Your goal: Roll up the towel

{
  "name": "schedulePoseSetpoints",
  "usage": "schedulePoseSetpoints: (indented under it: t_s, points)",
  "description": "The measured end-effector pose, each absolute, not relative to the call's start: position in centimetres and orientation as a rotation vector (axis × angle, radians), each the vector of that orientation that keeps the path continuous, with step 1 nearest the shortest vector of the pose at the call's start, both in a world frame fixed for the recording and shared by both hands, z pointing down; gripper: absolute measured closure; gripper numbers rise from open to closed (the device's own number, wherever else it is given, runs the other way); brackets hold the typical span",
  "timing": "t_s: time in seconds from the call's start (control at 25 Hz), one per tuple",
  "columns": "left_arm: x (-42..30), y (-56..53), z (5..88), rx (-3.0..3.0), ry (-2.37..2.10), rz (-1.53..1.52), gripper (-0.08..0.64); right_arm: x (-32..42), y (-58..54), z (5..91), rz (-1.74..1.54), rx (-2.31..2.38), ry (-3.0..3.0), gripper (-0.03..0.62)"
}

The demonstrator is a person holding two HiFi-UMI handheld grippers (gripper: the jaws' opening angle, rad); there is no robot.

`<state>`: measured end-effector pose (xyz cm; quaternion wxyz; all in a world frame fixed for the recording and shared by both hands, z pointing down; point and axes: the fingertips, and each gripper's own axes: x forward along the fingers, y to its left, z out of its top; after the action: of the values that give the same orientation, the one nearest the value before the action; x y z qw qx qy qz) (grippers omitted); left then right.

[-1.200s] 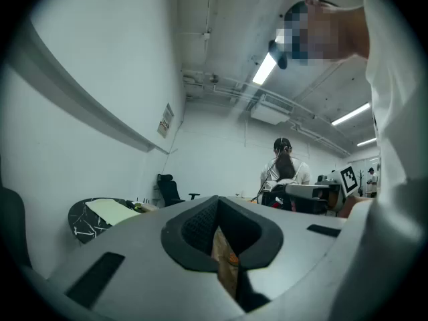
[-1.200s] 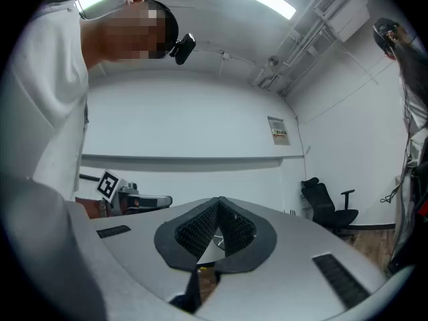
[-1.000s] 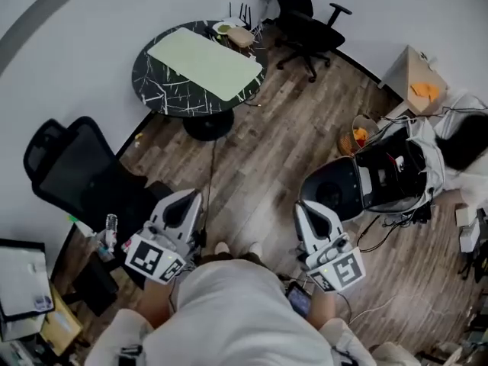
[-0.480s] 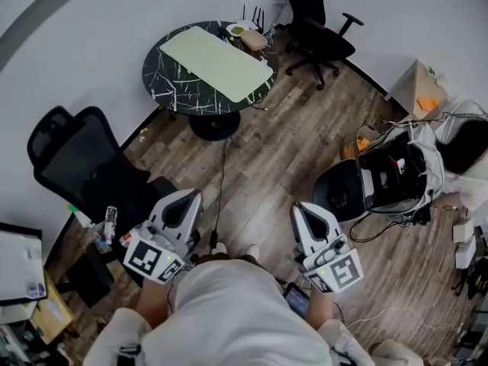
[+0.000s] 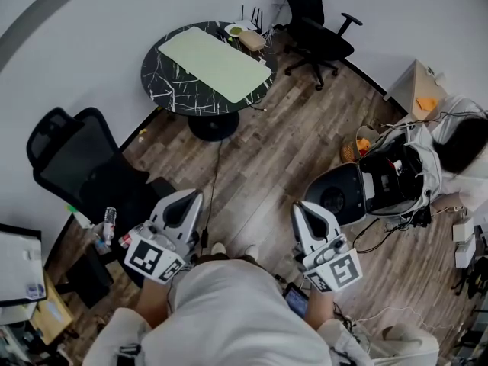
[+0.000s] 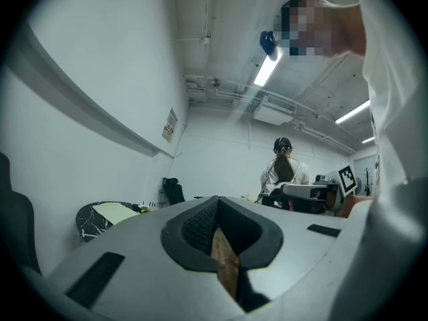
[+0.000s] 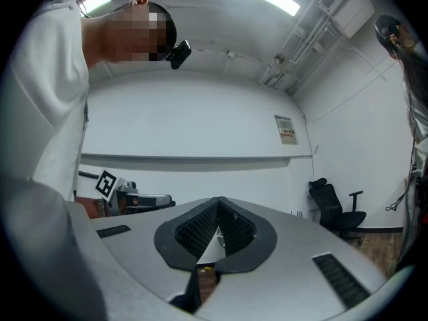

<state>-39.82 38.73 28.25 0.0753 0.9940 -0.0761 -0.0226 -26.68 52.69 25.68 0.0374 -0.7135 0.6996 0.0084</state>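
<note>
A pale green towel [image 5: 215, 62] lies spread flat on a round black marble-patterned table [image 5: 162, 84] across the room, far from both grippers. In the left gripper view the same towel [image 6: 118, 211] shows small at the lower left. My left gripper [image 5: 185, 198] is held level at waist height in front of the person's body, and its jaws [image 6: 217, 199] meet at the tip with nothing between them. My right gripper [image 5: 300, 209] is level beside it, about a body's width to the right. Its jaws [image 7: 219, 200] also meet, empty.
A black office chair [image 5: 76, 166] stands close on the left and another [image 5: 316, 21] behind the table. Small dishes [image 5: 248, 36] sit at the table's far edge. Dark equipment with cables [image 5: 389, 178] and a cardboard box [image 5: 415, 78] fill the right. A person [image 6: 284, 169] stands beyond.
The head view has shifted slightly, so the table and far chair sit a little further right in it. Both grippers have kept their places and stayed shut.
</note>
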Motion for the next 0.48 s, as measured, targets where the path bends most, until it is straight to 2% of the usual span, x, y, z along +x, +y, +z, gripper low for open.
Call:
schedulePoseSetpoints:
  t_s: [0.48]
  points:
    - [-39.4, 38.3, 27.3, 2.931, -0.216, -0.154, 0.56, -25.4, 52.8, 25.9, 0.018, -2.198, 2.136, 0.597]
